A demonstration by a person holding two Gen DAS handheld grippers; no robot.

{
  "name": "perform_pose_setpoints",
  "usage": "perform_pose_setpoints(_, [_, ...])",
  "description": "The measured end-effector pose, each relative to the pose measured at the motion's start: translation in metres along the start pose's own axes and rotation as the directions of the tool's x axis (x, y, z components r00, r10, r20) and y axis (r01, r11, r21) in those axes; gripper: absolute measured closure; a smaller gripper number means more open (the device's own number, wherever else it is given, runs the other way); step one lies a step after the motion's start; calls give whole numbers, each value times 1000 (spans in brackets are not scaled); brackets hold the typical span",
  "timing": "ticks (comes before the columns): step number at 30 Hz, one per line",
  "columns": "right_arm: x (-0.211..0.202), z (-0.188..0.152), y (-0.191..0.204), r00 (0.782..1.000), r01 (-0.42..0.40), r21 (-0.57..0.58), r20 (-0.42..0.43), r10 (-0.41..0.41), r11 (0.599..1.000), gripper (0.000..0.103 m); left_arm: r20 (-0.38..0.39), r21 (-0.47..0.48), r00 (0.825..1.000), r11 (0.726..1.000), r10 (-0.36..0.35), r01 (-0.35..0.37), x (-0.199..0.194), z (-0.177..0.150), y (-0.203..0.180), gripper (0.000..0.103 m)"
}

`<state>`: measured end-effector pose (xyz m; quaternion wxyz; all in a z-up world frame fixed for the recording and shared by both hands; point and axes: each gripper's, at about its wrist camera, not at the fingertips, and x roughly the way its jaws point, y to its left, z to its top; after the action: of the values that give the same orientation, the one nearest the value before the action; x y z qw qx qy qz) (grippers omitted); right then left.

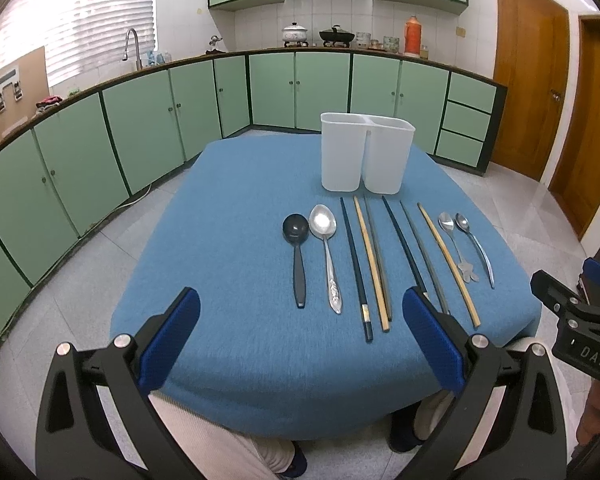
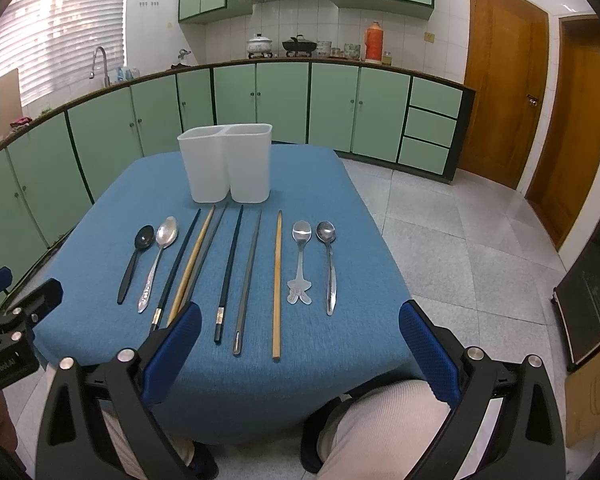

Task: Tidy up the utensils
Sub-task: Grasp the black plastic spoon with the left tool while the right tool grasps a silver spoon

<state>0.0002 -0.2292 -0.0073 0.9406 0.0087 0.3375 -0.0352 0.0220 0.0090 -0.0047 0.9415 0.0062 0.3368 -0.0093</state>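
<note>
Utensils: four spoons [image 2: 148, 264] and six chopsticks [image 2: 277, 284] lay in a row on the blue worktop [image 2: 100, 240], just before an empty white two-compartment holder [image 2: 226, 164]; sorting judged not begun, first pick pending. Left gripper [image 1: 300, 336] and right gripper [image 2: 300, 344] hovered at the near edge, fingers spread, holding nothing. Legible: "DAS", "GenRobot.AI"

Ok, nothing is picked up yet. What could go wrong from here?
1. The wooden chopstick and grey chopstick lie almost touching, so open right tongs could grab or nudge both.
2. The white holder stands tall and looks light; a long utensil pushed against its rim might tip it.
3. The left tongs work nearby, so they could collide.
</note>
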Motion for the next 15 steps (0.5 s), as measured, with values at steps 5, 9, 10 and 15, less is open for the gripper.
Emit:
perform_pose_setpoints(5, [14, 11, -6, 1000, -8, 17, 13, 8, 1000, 6, -4, -37, 1000, 999, 2, -2, 23, 13, 13, 5])
perform_pose_setpoints(9, [40, 24, -15, 1000, -6, 38, 23, 5, 999, 6, -40, -49, 998, 998, 42, -44, 62, 29, 25, 5])
perform_pose_setpoints(10, [45, 25, -17, 1000, -2, 40, 20, 1, 999, 6, -55, -40, 997, 998, 53, -55, 73, 32, 26, 5])
perform_pose_setpoints(15, [93, 36, -30, 1000, 14, 58, -20, -13, 998, 6, -139, -29, 989, 998, 56, -61, 130, 47, 28, 5])
